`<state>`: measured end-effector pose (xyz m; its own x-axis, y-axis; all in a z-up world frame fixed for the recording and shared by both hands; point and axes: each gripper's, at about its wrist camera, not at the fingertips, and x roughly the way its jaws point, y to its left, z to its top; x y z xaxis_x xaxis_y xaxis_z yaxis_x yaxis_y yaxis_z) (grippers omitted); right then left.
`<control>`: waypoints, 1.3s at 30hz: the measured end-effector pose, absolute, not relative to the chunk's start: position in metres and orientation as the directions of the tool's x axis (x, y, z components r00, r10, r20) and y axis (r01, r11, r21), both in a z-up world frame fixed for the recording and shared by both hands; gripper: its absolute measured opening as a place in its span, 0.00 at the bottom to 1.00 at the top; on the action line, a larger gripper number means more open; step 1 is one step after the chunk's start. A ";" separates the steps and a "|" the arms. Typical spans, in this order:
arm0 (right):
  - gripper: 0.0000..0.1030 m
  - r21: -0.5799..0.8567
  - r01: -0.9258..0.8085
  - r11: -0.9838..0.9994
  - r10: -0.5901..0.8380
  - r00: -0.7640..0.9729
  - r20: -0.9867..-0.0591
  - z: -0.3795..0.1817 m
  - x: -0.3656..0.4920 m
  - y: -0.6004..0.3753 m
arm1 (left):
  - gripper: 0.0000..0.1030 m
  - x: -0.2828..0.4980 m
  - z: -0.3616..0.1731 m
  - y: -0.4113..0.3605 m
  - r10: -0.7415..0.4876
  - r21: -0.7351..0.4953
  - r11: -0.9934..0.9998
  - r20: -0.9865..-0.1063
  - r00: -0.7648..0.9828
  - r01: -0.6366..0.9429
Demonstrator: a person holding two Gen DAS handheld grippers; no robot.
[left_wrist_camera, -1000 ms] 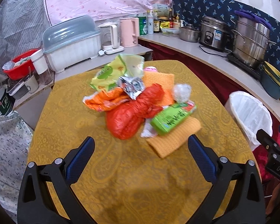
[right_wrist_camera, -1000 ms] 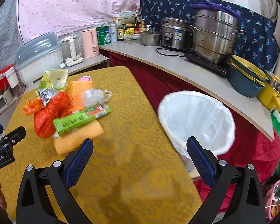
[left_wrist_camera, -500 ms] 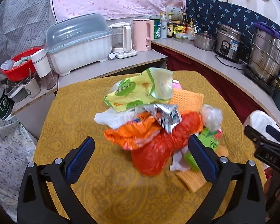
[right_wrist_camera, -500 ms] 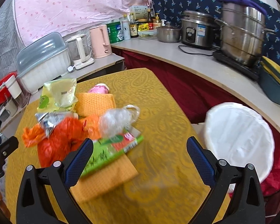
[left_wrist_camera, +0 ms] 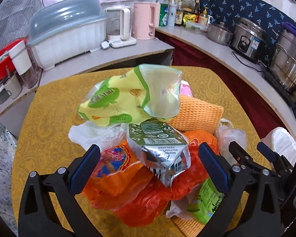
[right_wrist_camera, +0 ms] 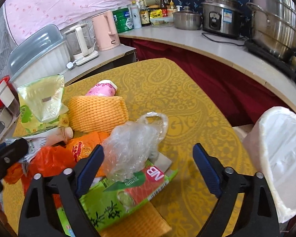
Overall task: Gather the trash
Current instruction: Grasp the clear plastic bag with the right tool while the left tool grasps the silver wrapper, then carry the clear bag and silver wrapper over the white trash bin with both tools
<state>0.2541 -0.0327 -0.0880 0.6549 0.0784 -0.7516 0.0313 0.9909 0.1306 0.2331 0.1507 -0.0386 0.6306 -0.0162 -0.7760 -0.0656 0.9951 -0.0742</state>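
Observation:
A heap of trash lies on the yellow-clothed table. It holds a yellow-green snack bag, a silver foil pouch, an orange bag, a red bag, a clear plastic bag and a green wrapper. My left gripper is open, its fingers astride the foil pouch and the orange bag. My right gripper has its jaws closing. The clear bag sits between them by the left finger, with the right pad well clear of it. A white-lined bin stands to the right of the table.
Orange mesh cloths and a pink packet lie in the heap. Behind the table runs a counter with a covered dish rack, kettles, bottles, a rice cooker and steel pots.
Both grippers have moved forward and down onto the heap, which now fills the lower part of both views. The right gripper's fingers have drawn slightly closer together.

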 end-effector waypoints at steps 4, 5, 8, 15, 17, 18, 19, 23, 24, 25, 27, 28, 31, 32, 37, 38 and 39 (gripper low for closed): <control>0.62 0.161 0.015 0.987 0.114 0.642 -0.759 -0.095 0.260 -0.031 | 0.74 0.242 -0.048 0.152 -0.039 -0.100 0.993 -0.794 0.607 -0.066; 0.58 0.167 0.011 0.986 0.122 0.640 -0.759 -0.097 0.261 -0.030 | 0.71 0.242 -0.050 0.153 -0.058 -0.117 0.991 -0.796 0.602 -0.059; 0.40 0.185 0.006 0.983 0.139 0.637 -0.758 -0.100 0.261 -0.030 | 0.56 0.242 -0.049 0.154 -0.078 -0.132 0.990 -0.794 0.603 -0.046; 0.12 0.226 0.001 0.974 0.172 0.644 -0.745 -0.096 0.253 -0.039 | 0.43 0.233 -0.041 0.155 -0.091 -0.145 0.989 -0.786 0.611 -0.039; 0.09 0.228 -0.005 0.974 0.178 0.646 -0.743 -0.094 0.249 -0.041 | 0.43 0.229 -0.038 0.156 -0.088 -0.145 0.989 -0.782 0.618 -0.043; 0.06 0.230 -0.006 0.973 0.179 0.647 -0.742 -0.093 0.249 -0.042 | 0.42 0.226 -0.036 0.156 -0.087 -0.145 0.988 -0.779 0.620 -0.044; 0.06 0.232 -0.006 0.973 0.180 0.650 -0.739 -0.091 0.246 -0.044 | 0.42 0.224 -0.034 0.157 -0.088 -0.148 0.988 -0.777 0.623 -0.045; 0.04 0.238 -0.007 0.971 0.182 0.667 -0.723 -0.081 0.235 -0.051 | 0.40 0.211 -0.020 0.155 -0.094 -0.153 0.988 -0.758 0.645 -0.036; 0.04 0.239 -0.008 0.971 0.182 0.674 -0.716 -0.077 0.231 -0.053 | 0.40 0.208 -0.016 0.155 -0.098 -0.157 0.987 -0.752 0.652 -0.032; 0.04 0.240 -0.007 0.971 0.181 0.678 -0.713 -0.074 0.228 -0.054 | 0.40 0.206 -0.013 0.154 -0.103 -0.160 0.987 -0.747 0.657 -0.028; 0.04 0.242 -0.005 0.970 0.180 0.687 -0.704 -0.068 0.223 -0.057 | 0.39 0.200 -0.005 0.153 -0.112 -0.169 0.985 -0.735 0.668 -0.020; 0.04 0.245 -0.004 0.970 0.179 0.693 -0.698 -0.064 0.218 -0.060 | 0.39 0.196 0.000 0.153 -0.115 -0.172 0.985 -0.727 0.677 -0.017; 0.03 0.243 -0.001 0.970 0.170 0.717 -0.677 -0.052 0.206 -0.066 | 0.39 0.185 0.013 0.152 -0.127 -0.180 0.984 -0.705 0.698 -0.003; 0.03 0.244 0.001 0.970 0.168 0.724 -0.670 -0.047 0.203 -0.068 | 0.39 0.181 0.017 0.152 -0.129 -0.181 0.983 -0.698 0.704 0.000; 0.03 0.256 0.008 0.967 0.160 0.761 -0.629 -0.022 0.184 -0.082 | 0.39 0.164 0.037 0.143 -0.144 -0.181 0.983 -0.668 0.730 0.028; 0.03 0.256 0.009 0.967 0.157 0.767 -0.622 -0.018 0.180 -0.085 | 0.39 0.161 0.042 0.140 -0.153 -0.185 0.982 -0.662 0.734 0.038; 0.03 0.257 0.012 0.966 0.153 0.776 -0.612 -0.014 0.176 -0.088 | 0.39 0.158 0.045 0.138 -0.161 -0.189 0.981 -0.657 0.736 0.046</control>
